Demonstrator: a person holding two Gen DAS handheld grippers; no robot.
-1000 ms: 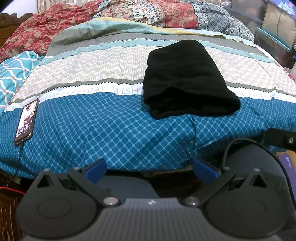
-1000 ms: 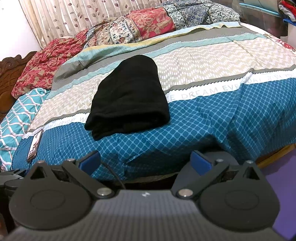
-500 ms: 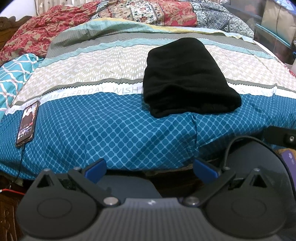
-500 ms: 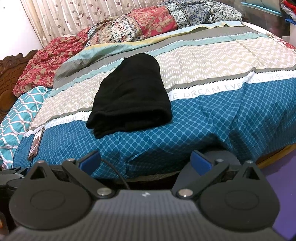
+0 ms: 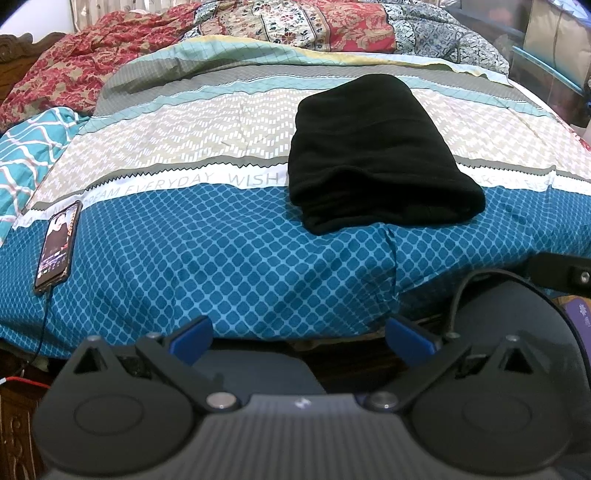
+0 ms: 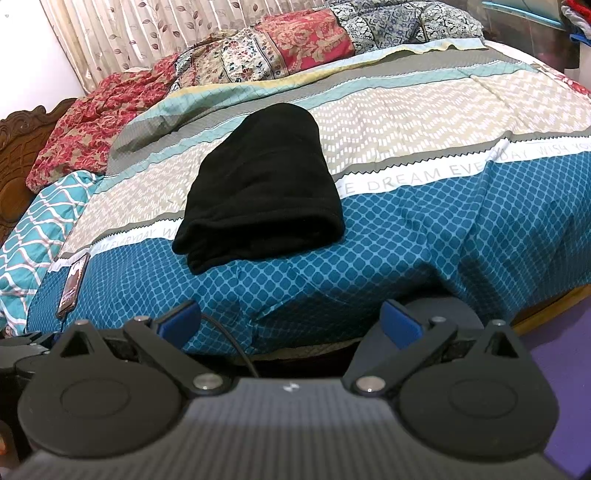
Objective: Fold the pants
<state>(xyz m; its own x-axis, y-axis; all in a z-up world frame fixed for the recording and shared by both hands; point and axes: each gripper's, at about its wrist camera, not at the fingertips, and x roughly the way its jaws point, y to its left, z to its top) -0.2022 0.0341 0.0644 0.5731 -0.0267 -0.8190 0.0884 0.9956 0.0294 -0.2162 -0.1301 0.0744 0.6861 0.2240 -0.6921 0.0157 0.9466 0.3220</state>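
Note:
Black pants (image 5: 376,155) lie folded into a compact bundle on the patterned bedspread (image 5: 192,243), across the white lettered stripe. They appear again left of centre in the right wrist view as the pants (image 6: 262,192). My left gripper (image 5: 301,338) hangs low off the bed's near edge, open, nothing between its blue fingertips. My right gripper (image 6: 291,319) is likewise open and held back from the bed, well short of the pants.
A phone (image 5: 57,247) on a cable lies at the bed's left edge, also seen as the phone (image 6: 74,286). Crumpled floral quilts (image 5: 295,22) are piled at the far side. Carved wooden headboard (image 6: 14,155) at left. Purple floor (image 6: 576,347) at right.
Both views have crept slightly; the pants sit a touch lower and nearer in the right wrist view. Both grippers stay open and the pants have not moved on the bed.

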